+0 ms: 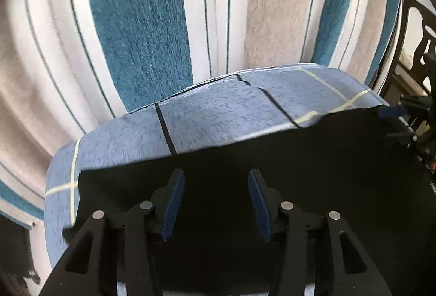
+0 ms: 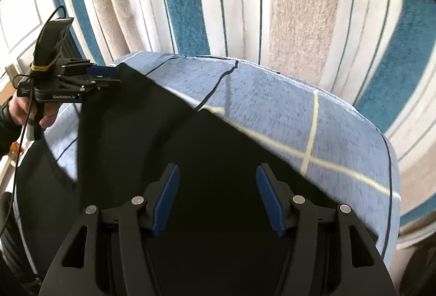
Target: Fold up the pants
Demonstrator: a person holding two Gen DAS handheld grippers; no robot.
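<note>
While the left wrist view looks forward along the left gripper (image 1: 216, 203), its two blue-padded fingers (image 1: 173, 203) stand well apart with nothing between them, hovering over the black pants (image 1: 272, 165). The pants lie spread on a light blue checked cover (image 1: 218, 110) with pale yellow and dark lines; whether this cover lies on a bed or a counter cannot be told. Behind it hangs a striped curtain (image 1: 141, 23) in teal, white and beige. At the far right edge the right gripper (image 1: 392, 111) reaches the pants' corner, though its state is unclear from here.

From the right wrist view, the right gripper (image 2: 218, 195) is likewise spread wide and empty, its fingers (image 2: 271, 198) above the dark cloth (image 2: 190, 149). Far left, the left gripper (image 2: 107, 75), held in a hand (image 2: 21, 108), meets the pants' far corner; its grip cannot be made out there.
</note>
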